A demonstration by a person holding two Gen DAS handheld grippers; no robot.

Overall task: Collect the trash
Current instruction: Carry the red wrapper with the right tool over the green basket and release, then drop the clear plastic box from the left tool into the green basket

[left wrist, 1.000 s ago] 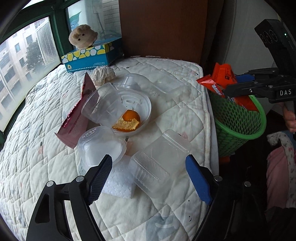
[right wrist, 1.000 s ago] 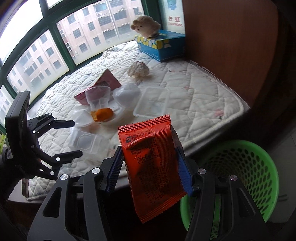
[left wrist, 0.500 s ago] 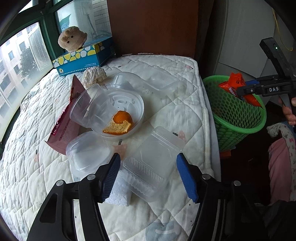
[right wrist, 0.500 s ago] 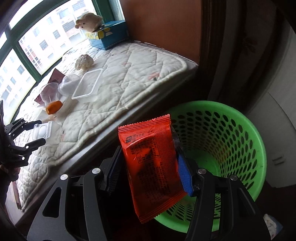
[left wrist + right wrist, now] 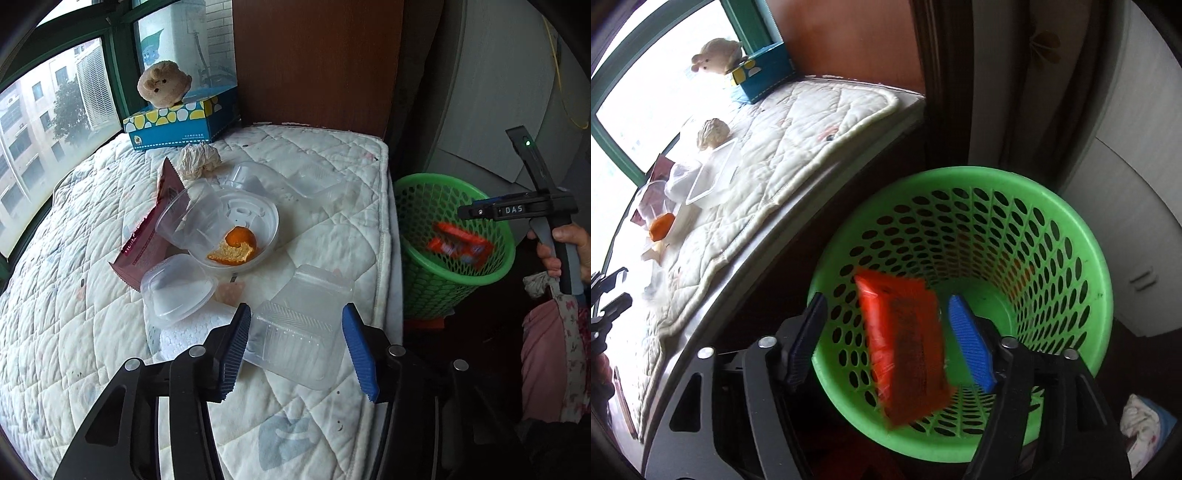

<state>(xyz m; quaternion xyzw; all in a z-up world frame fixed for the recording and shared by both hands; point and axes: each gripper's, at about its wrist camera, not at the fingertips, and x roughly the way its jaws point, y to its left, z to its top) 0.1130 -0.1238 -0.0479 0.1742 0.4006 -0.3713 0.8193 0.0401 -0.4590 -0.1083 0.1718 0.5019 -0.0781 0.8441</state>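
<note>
In the left wrist view my left gripper [image 5: 297, 349] hangs over the quilted mattress [image 5: 92, 350]. A clear clamshell box [image 5: 299, 328] lies between its closing jaws, and the blue pads stand close to its sides without visibly squeezing it. My right gripper [image 5: 886, 306] is above the green mesh basket [image 5: 1086, 236] with its jaws opening. The orange snack packet [image 5: 905, 347] is blurred and dropping free between them into the basket. From the left wrist view the right gripper [image 5: 480, 212] hovers over the basket [image 5: 506, 258], with the packet [image 5: 458, 243] inside it.
On the mattress lie a clear bowl with orange peel [image 5: 234, 245], a tipped clear cup [image 5: 192, 221], a lidded tub [image 5: 177, 288], a flat clear tray [image 5: 314, 181], a maroon wrapper [image 5: 147, 236], a crumpled paper ball [image 5: 197, 162] and a foam piece [image 5: 188, 332]. A tissue box [image 5: 177, 125] with a plush toy stands by the window.
The right gripper swung from over the mattress to above the basket, tipped down, opened and released the orange packet. The left gripper's jaws narrowed around the clamshell box.
</note>
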